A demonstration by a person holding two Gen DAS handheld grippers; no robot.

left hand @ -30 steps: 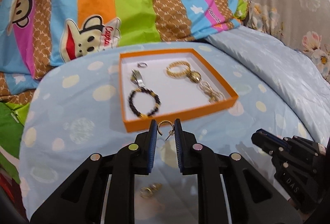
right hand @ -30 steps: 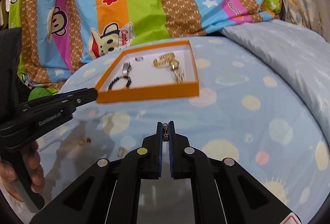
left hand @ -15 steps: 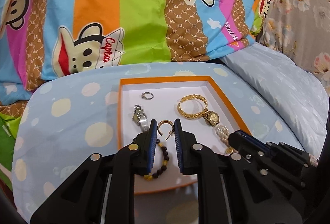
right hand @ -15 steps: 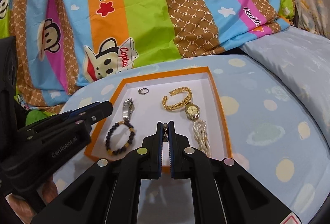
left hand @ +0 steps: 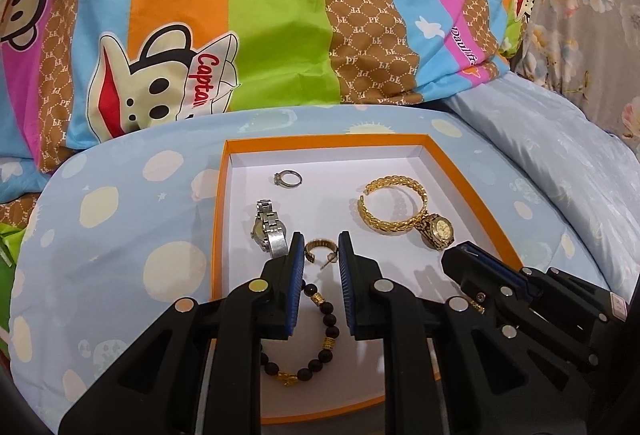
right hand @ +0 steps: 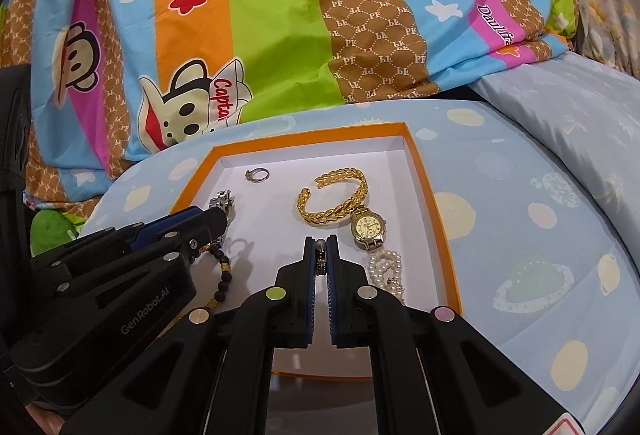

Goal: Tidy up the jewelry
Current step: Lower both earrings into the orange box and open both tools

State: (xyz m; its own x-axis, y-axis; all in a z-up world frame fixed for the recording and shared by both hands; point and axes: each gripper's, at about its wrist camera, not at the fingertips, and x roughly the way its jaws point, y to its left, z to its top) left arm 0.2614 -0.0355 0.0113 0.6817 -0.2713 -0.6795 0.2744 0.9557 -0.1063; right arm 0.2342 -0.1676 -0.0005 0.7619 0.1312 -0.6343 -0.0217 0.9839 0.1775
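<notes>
Left wrist view: my left gripper clamps a small gold hoop earring by its sides between the blue pads, over the shallow orange-rimmed box with white floor. Just left of the tips lies a silver metal watch; under the fingers, a dark beaded bracelet with gold spacers. Ahead left, a small silver ring. Ahead right, a gold braided open bangle touches a gold-faced watch. My right gripper enters from the right.

Right wrist view: my right gripper is clenched on a thin dark-and-gold earring with a pearl tip, over the same box. Right of the tips, a white pearl strand below the gold watch. Bangle ahead; ring ahead left. The left gripper reaches in at left, above the beaded bracelet. The box sits on a blue planet-print sheet.
</notes>
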